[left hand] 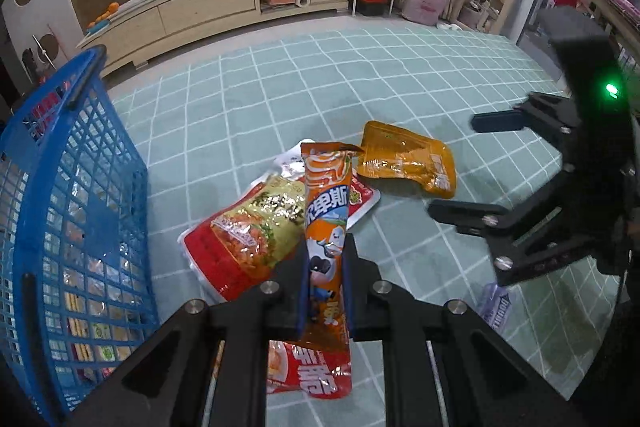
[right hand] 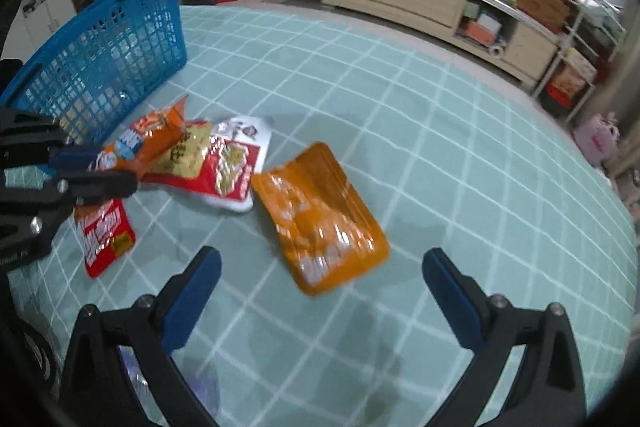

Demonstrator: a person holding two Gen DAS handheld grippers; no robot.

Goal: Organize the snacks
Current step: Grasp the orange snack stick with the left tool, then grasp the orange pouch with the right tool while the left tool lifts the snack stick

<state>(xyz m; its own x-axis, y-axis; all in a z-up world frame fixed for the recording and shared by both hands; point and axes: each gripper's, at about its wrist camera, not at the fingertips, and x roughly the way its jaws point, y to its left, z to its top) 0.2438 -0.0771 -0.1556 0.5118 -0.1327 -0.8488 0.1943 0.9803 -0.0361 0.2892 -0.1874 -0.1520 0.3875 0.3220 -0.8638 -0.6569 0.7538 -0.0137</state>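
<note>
Orange snack stick [left hand: 326, 227] clamped in left tongs [left hand: 326, 283], right tongs [right hand: 320, 291] apart above amber pouch [right hand: 320, 215], blue basket [left hand: 60, 187] beside

My left tool [left hand: 326, 283]: matte black linkage arms, blue pads on the inner faces of both fingers [left hand: 303, 291], round silver screw heads at the pivots either side of the pads. My right tool [right hand: 322, 291]: same build, black arms, blue pads, small silver screws just behind the pads. From the left wrist view its black housing carries a lit green LED [left hand: 611, 90] above the fingers.
</note>
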